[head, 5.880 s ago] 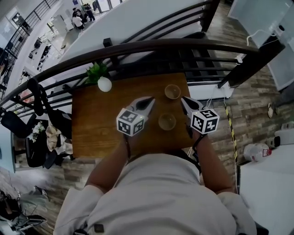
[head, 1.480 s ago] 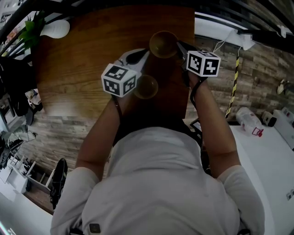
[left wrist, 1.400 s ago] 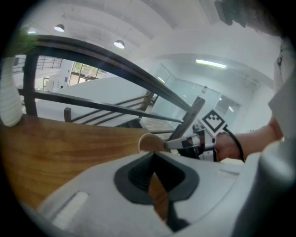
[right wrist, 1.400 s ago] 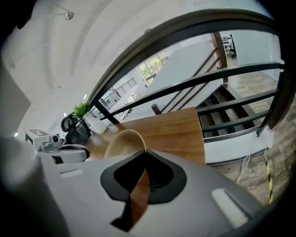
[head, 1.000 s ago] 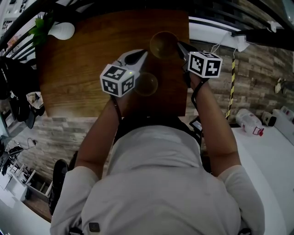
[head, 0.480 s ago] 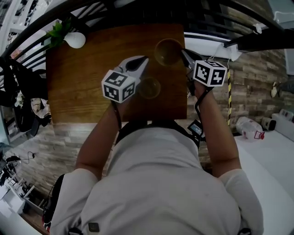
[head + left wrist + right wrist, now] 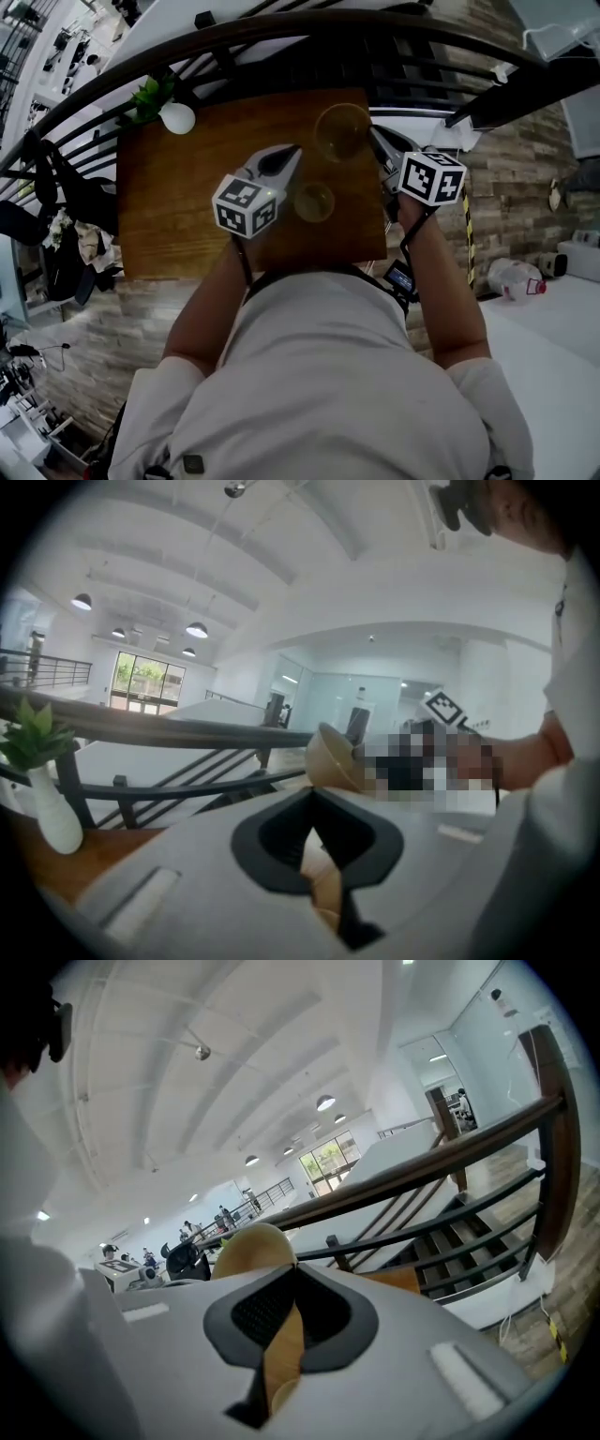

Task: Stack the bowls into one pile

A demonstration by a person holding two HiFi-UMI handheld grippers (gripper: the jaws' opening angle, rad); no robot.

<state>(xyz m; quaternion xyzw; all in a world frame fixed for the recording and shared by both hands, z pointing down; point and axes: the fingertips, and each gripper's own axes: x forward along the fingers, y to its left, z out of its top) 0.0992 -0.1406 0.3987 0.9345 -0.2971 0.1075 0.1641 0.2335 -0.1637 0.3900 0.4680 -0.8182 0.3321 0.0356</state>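
Observation:
My right gripper point(image 7: 374, 141) is shut on the rim of a tan bowl point(image 7: 342, 131) and holds it in the air over the far right part of the wooden table point(image 7: 178, 197). In the right gripper view the rim sits between the jaws of that gripper point(image 7: 292, 1283) and the bowl point(image 7: 246, 1246) bulges above them. A second, smaller-looking bowl point(image 7: 314, 202) rests on the table beside my left gripper point(image 7: 292, 150), which is shut and holds nothing. The left gripper view has the left gripper point(image 7: 315, 794) with tips together and the lifted bowl point(image 7: 330, 758) beyond them.
A small plant in a white vase point(image 7: 176, 117) stands at the table's far left corner, also the vase point(image 7: 52, 808) at left. A dark railing point(image 7: 281, 42) runs just behind the table. The table's right edge drops to a brick-patterned floor point(image 7: 487, 216).
Both grippers have risen. The bowl in my right gripper has come up off the table and looks larger. The other bowl has stayed on the table.

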